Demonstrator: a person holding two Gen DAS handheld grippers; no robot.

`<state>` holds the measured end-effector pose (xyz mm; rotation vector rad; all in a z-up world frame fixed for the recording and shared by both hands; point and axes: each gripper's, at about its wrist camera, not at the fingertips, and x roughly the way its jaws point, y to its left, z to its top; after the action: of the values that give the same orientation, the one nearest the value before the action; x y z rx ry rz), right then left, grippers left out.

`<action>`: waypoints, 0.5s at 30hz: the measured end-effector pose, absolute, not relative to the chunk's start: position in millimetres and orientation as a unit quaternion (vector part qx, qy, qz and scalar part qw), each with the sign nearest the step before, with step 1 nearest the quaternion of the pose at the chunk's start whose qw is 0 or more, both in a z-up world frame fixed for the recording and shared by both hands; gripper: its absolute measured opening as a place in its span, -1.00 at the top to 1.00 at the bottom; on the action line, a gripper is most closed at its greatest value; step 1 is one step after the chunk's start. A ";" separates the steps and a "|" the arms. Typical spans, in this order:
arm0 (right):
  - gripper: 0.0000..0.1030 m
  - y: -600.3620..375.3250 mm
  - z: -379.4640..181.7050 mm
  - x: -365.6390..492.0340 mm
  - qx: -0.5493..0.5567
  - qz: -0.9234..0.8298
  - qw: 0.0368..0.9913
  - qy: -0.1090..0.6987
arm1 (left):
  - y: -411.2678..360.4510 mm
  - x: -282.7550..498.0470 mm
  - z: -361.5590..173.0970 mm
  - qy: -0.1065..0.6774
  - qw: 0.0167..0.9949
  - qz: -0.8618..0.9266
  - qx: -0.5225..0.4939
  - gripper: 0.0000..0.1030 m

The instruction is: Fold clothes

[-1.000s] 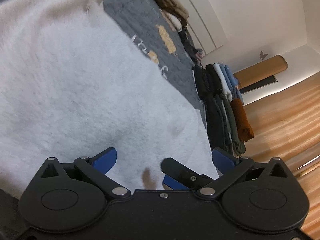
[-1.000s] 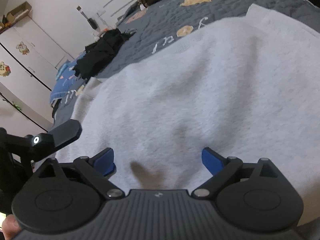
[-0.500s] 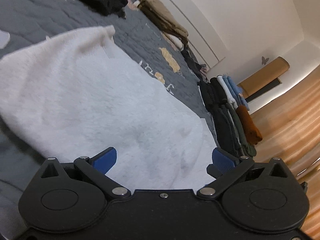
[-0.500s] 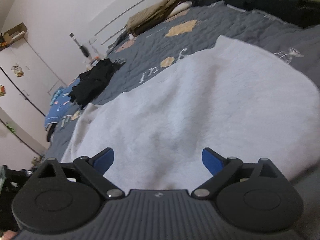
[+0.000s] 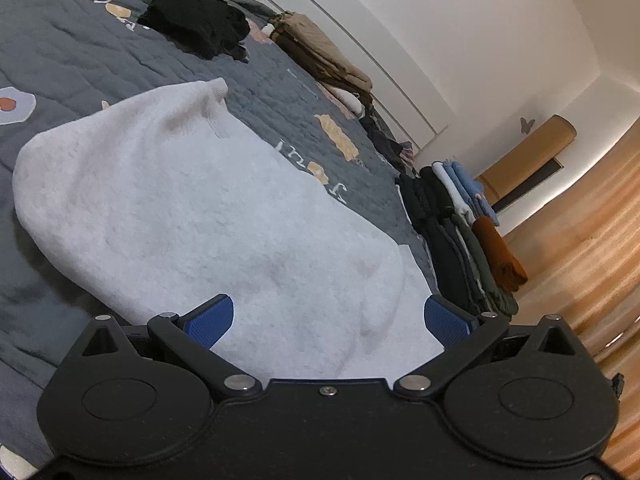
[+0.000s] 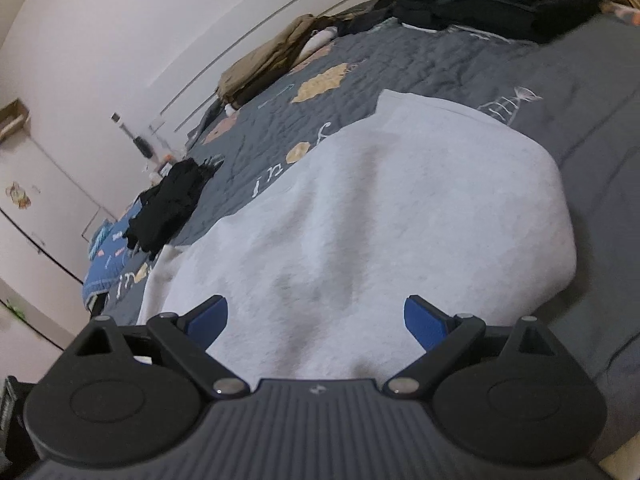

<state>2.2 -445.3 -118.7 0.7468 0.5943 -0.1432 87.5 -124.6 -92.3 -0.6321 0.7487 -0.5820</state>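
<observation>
Lying flat on the grey quilted bed cover (image 5: 80, 60), the white sweatshirt (image 5: 192, 208) fills the centre of both wrist views. It appears folded into a rounded, compact shape. In the left wrist view its ribbed hem or cuff corner (image 5: 214, 100) stands slightly raised at 12 o'clock of the garment. In the right wrist view the sweatshirt (image 6: 380, 208) reaches from the lower centre toward 1 o'clock, with one squared corner at its far end.

The left gripper (image 5: 327, 318) sits just above the near edge of the garment. Its jaws stand wide apart and hold nothing; the blue pads (image 5: 210, 318) flank bare fabric. The right gripper (image 6: 316, 320) is in the same condition: jaws spread wide, blue pads (image 6: 424, 322) clear of any fold, nothing gripped. Whether either pad touches the cloth cannot be told.

On the bed cover beyond the sweatshirt:
- A crumpled black garment (image 5: 192, 20) lies at 11 o'clock in the left wrist view, well apart from the sweatshirt.
- A tan folded garment (image 5: 320, 60) lies at 12 o'clock by the wall.
- A stack of folded clothes (image 5: 460, 232), in black, green, blue, white and rust, stands at 3 o'clock on the bed edge.

A wooden floor (image 5: 580, 240) lies beyond the stack.
</observation>
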 end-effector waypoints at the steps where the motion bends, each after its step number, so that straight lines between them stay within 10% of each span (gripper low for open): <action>1: -0.84 -447.6 -119.0 1.3 0.363 -0.072 0.884 0.285 | -124.3 87.6 -92.1 0.355 0.842 -0.272 -0.301 -0.99; 15: -0.84 -494.3 -128.9 -24.7 0.414 -0.079 0.866 0.269 | -137.1 82.7 -88.8 0.351 0.850 -0.269 -0.287 -0.99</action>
<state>-24.7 -494.3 -128.9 0.8675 0.5626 -0.1658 82.7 -137.1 -88.8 -0.6041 0.7391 -0.5664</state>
